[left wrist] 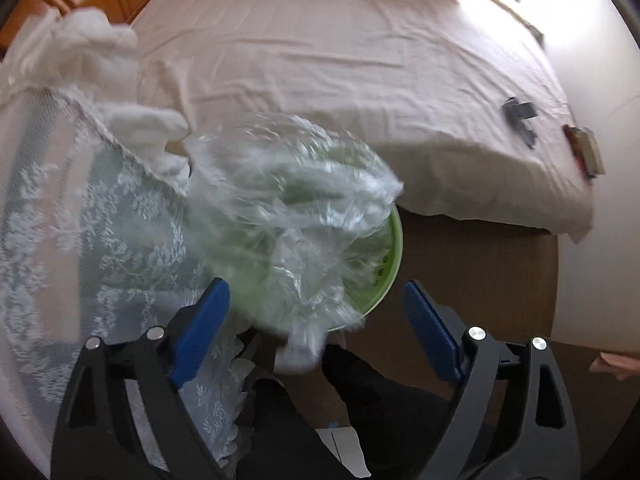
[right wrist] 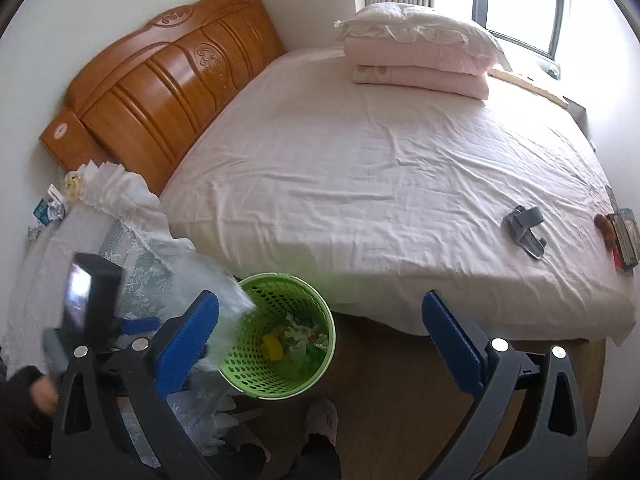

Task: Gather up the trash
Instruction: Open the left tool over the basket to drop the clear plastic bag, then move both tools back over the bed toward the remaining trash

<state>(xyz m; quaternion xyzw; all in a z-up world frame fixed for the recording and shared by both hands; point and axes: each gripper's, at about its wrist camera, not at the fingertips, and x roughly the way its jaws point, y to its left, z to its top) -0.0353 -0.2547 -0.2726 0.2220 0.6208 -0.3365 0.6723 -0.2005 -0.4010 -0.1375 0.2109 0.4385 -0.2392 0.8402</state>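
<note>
Pink sheet covers the bed [right wrist: 360, 168]; by its near edge a green basket [right wrist: 280, 344] stands on the floor, a clear plastic bag [left wrist: 288, 208] over its rim. Both the left gripper [left wrist: 316, 328] and right gripper [right wrist: 320, 344] gape empty. Push the bag fully inside, I'd judge.

left wrist: close above basket [left wrist: 390, 256] | right wrist: higher, farther | shared: basket, bed [right wrist: 360, 168]

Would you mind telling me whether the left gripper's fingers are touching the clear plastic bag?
Apart. In the left wrist view the left gripper stands wide open, and the blurred clear plastic bag hangs over the green basket, between both blue fingers.
</note>
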